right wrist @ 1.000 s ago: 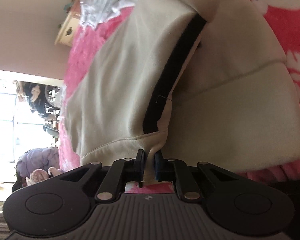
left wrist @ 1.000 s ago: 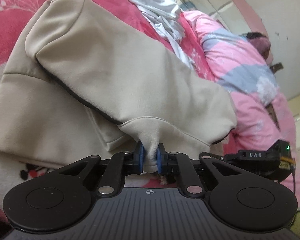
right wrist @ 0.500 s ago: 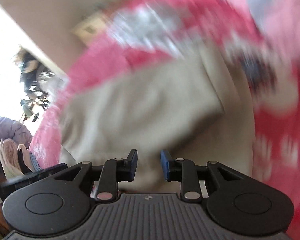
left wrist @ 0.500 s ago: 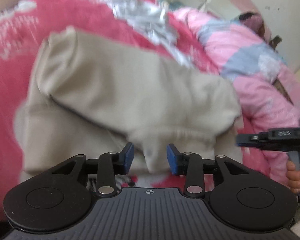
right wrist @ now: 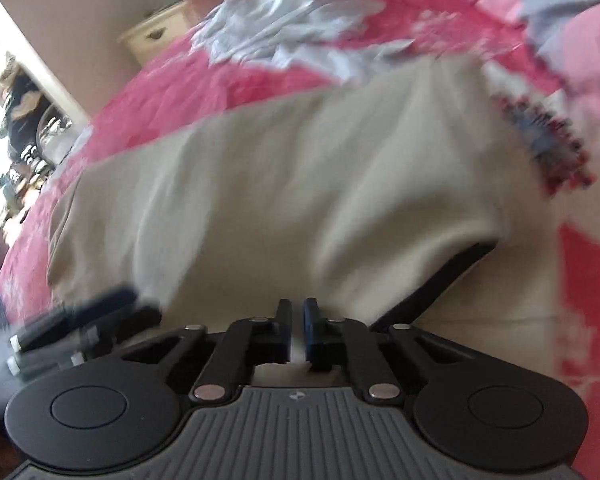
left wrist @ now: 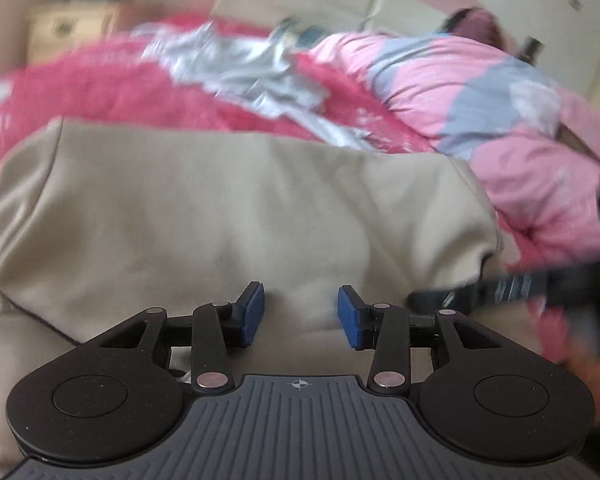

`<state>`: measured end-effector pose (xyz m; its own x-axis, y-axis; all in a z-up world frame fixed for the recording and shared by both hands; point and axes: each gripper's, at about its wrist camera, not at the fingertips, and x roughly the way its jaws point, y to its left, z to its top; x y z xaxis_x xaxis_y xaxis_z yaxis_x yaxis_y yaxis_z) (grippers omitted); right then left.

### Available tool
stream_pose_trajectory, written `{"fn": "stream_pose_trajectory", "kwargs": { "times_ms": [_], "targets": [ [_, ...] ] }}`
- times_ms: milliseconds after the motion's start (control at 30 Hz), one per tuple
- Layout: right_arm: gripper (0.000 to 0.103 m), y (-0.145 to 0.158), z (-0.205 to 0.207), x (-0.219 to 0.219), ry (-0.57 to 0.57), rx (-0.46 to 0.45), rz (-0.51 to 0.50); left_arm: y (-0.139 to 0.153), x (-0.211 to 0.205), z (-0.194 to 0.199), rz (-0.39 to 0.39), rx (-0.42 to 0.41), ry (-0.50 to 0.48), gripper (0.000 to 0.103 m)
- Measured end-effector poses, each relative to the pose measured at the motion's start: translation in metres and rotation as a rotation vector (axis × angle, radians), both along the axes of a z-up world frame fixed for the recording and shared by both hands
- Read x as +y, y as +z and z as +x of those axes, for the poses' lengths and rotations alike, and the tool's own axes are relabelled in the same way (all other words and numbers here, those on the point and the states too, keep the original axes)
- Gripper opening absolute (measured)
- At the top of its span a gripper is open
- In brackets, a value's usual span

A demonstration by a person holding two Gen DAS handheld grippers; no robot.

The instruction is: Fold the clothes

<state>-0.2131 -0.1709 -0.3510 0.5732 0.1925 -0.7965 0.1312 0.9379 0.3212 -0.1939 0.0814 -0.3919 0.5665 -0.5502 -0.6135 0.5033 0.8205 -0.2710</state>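
The beige garment (left wrist: 236,216) lies folded on the bed's red blanket (left wrist: 100,92). The left gripper (left wrist: 301,314) has jaws apart, empty. The right gripper (right wrist: 297,330) has jaws nearly together, holding nothing visible. Risk: the bulky top layer may slide off, since nothing pins it.

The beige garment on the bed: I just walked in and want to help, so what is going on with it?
A person with a gripper in each hand is folding a beige garment on a pink floral bedspread. It lies doubled over. The left gripper is open above the near edge, gripping nothing. The right gripper is shut and looks empty. A white garment lies unfolded behind.
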Motion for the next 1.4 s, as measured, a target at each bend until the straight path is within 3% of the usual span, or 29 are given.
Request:
{"fn": "stream_pose_trajectory", "kwargs": {
  "times_ms": [133,200,333,400,600,667,800,900,1033,1167,1233,1300,1400],
  "targets": [
    [0.007,0.032,0.018,-0.033,-0.154,-0.152,-0.130,-0.001,0.002,0.001,-0.017,0.001,0.002,0.042],
    [0.006,0.017,0.033,-0.050,-0.223,-0.128,-0.171,-0.001,0.002,0.000,-0.021,-0.003,0.002,0.042],
    [0.000,-0.044,0.041,-0.087,-0.354,0.035,-0.111,-0.002,0.004,0.000,-0.035,-0.002,-0.002,0.043],
    [0.001,-0.032,0.038,-0.087,-0.363,0.033,-0.136,-0.004,0.005,0.002,-0.045,0.003,-0.005,0.043],
    [0.004,0.017,0.060,-0.078,-0.299,-0.138,-0.184,-0.003,0.006,0.002,-0.052,0.010,-0.006,0.043],
    [0.003,0.008,0.084,-0.079,-0.268,-0.134,-0.191,-0.004,0.005,0.002,-0.048,0.004,-0.009,0.043],
    [0.000,-0.048,0.112,-0.112,-0.332,-0.025,-0.134,-0.005,0.004,0.000,-0.045,-0.006,-0.014,0.043],
    [0.004,-0.030,0.101,-0.120,-0.400,-0.063,-0.040,-0.006,0.004,0.000,-0.039,-0.011,-0.020,0.043],
    [0.003,-0.010,0.106,-0.112,-0.312,-0.137,0.001,-0.007,0.006,0.001,-0.050,-0.002,-0.019,0.043],
    [0.000,-0.048,0.141,-0.121,-0.305,-0.068,0.005,-0.006,0.006,0.001,-0.048,-0.004,-0.020,0.043],
    [0.002,-0.033,0.144,-0.108,-0.311,-0.083,-0.005,-0.006,0.005,0.000,-0.044,-0.004,-0.018,0.043],
    [0.005,-0.003,0.145,-0.080,-0.230,-0.160,-0.047,-0.005,0.004,-0.001,-0.034,-0.008,-0.018,0.043],
    [0.008,0.040,0.153,-0.016,0.158,-0.281,-0.027,-0.004,0.003,-0.002,-0.027,0.001,-0.008,0.044]
  ]
}}
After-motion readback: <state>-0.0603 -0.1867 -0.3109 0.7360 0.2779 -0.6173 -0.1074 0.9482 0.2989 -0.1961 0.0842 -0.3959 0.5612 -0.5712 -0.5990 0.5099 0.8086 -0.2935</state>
